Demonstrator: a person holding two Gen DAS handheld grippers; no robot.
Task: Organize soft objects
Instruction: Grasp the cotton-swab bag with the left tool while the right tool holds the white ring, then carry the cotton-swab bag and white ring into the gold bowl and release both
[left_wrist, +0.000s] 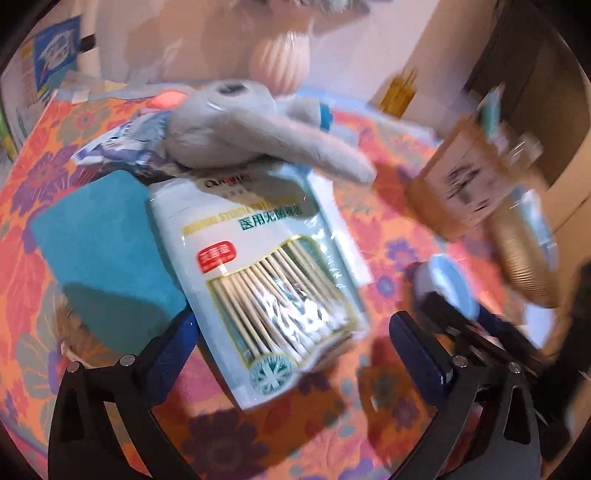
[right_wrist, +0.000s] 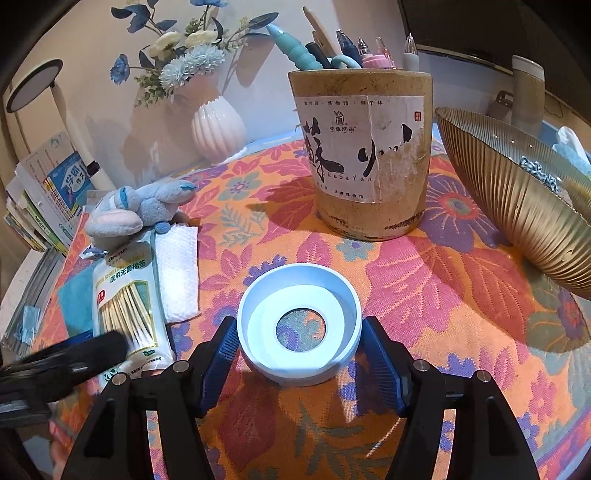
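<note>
A grey plush rabbit (left_wrist: 236, 125) lies at the far side of the flowered cloth, resting on the top of a cotton swab bag (left_wrist: 266, 273); both also show in the right wrist view, the rabbit (right_wrist: 136, 210) above the bag (right_wrist: 129, 306). A teal cloth (left_wrist: 103, 251) lies left of the bag. My left gripper (left_wrist: 295, 350) is open, its fingers either side of the bag's near end. My right gripper (right_wrist: 299, 365) is open around a pale blue ring (right_wrist: 299, 325), fingers beside it, apart from it.
A wooden pen holder (right_wrist: 365, 155) stands behind the ring, a ribbed gold bowl (right_wrist: 517, 206) to its right. A white folded tissue (right_wrist: 177, 273) lies beside the bag. A pink vase (right_wrist: 218, 129) with flowers and stacked books (right_wrist: 48, 199) stand at the back left.
</note>
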